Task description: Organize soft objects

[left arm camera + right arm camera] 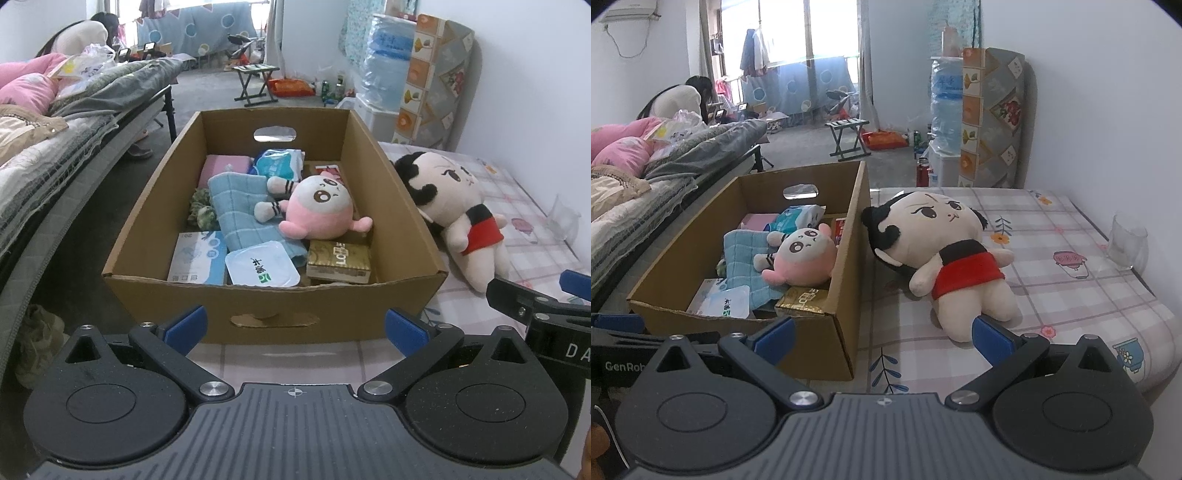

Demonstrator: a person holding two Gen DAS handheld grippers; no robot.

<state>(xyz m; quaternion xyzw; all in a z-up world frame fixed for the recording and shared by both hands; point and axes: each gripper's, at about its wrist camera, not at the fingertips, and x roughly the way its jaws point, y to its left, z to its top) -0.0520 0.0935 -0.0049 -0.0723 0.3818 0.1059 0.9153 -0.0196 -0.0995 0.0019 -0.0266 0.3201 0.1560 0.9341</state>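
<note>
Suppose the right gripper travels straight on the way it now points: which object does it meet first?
Probably the large doll in the red top, lying on the checked bedcover ahead of the open right gripper. Its legs lie nearest. Depth is uncertain; it may clip the cardboard box.

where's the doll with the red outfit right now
The doll in the red outfit lies on its back on the checked bedsheet, just outside the cardboard box, on the right of the box in both views, its head nearly against the box wall.
</note>
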